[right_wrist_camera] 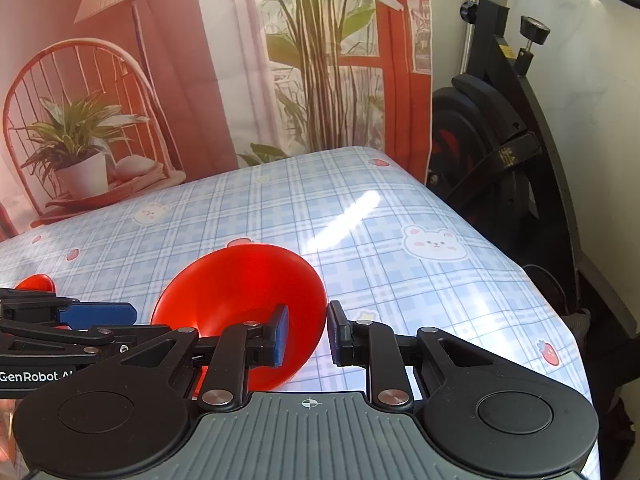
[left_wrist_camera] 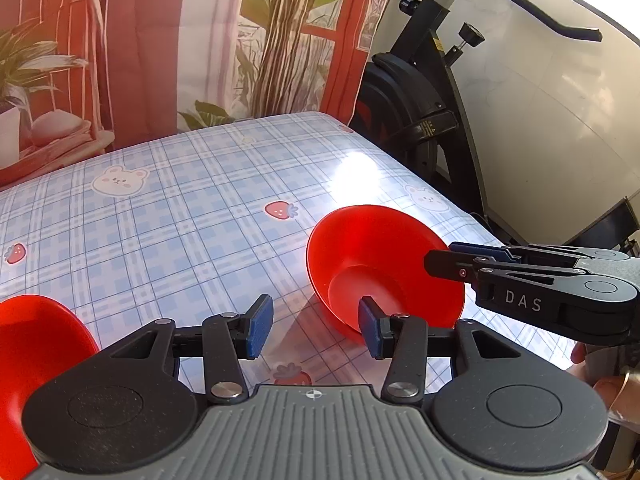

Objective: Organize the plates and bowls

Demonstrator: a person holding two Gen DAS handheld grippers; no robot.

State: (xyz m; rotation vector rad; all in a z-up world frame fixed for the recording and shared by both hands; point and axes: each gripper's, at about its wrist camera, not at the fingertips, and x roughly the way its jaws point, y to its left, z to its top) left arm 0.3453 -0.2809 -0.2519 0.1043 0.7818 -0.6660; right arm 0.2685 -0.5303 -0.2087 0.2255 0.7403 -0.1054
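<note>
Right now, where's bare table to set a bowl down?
Open patch: the far half of the table, from the backdrop edge down to the red bowl, and the strip right of that bowl toward the exercise bike. Crowded: the near side, where the left tool, the right tool, the bowl and a second red bowl sit close together.

A home room is suggested: a table (right_wrist_camera: 360,216) is covered with a cartoon-print cloth, an exercise bike (right_wrist_camera: 492,128) is parked beside it, and what seems a printed backdrop (right_wrist_camera: 224,80) is hung behind.
</note>
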